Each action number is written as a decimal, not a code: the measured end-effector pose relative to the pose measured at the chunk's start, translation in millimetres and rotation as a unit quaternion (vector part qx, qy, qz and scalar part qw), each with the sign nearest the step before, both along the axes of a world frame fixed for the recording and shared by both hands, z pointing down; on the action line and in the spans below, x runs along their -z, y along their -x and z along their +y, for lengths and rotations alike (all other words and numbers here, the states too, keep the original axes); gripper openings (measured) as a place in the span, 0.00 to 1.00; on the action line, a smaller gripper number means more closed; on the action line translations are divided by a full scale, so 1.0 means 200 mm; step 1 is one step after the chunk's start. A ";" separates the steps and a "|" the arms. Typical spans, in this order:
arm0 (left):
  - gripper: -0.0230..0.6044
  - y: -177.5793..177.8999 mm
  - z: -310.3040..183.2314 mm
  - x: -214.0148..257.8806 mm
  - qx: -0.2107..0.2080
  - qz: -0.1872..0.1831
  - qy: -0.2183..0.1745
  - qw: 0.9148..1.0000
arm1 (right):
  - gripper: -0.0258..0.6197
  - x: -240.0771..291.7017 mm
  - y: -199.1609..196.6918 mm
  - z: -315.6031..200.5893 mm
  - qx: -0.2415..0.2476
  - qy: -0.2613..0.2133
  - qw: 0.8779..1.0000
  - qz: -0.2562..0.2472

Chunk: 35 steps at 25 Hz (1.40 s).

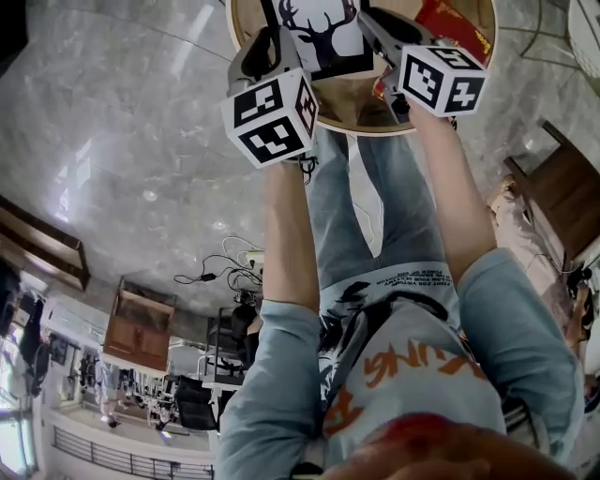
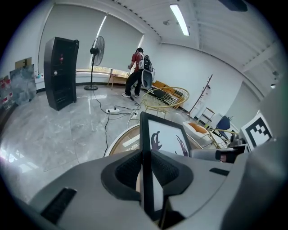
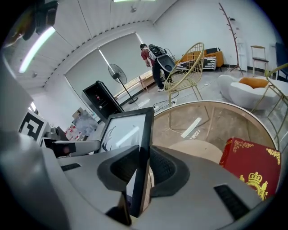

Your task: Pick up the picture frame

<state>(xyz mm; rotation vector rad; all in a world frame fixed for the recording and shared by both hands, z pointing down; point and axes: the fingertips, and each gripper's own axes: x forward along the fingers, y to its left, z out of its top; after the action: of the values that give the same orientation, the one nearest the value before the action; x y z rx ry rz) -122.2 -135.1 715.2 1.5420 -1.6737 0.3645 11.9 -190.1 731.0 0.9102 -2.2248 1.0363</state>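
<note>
A red box (image 3: pixel 252 168) lies on the round table (image 3: pixel 225 117), a gold wire chair (image 3: pixel 186 67) beyond.

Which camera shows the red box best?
Right gripper view: the red box lies clear on the table, gold crest visible. Head view shows part behind the right gripper; left gripper view shows none.

Grey marble floor (image 2: pixel 54 134), standing fan (image 2: pixel 97 47), black cabinet (image 2: pixel 60 72)

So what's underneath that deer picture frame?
A round table, with a red box lying to one side. The part directly beneath the picture frame is hidden by it.
</note>
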 end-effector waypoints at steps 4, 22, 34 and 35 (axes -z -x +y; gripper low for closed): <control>0.17 0.01 0.00 0.18 0.002 -0.001 0.000 1.000 | 0.15 0.15 0.02 0.01 0.002 0.005 1.000 -0.004; 0.17 0.18 -0.06 1.24 0.006 -0.019 -0.097 0.995 | 0.15 1.28 0.19 -0.07 0.005 -0.118 0.993 -0.028; 0.17 0.25 -0.04 1.98 0.005 -0.046 -0.201 0.979 | 0.15 2.01 0.25 -0.05 -0.018 -0.211 0.975 -0.070; 0.17 0.25 -0.05 2.04 0.008 -0.045 -0.211 0.976 | 0.15 2.08 0.26 -0.06 -0.017 -0.222 0.972 -0.071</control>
<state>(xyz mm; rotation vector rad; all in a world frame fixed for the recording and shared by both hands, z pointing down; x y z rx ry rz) -171.9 -144.5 306.6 1.8369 -1.9205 0.0701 -39.8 -202.9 314.2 1.0890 -2.6286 0.6385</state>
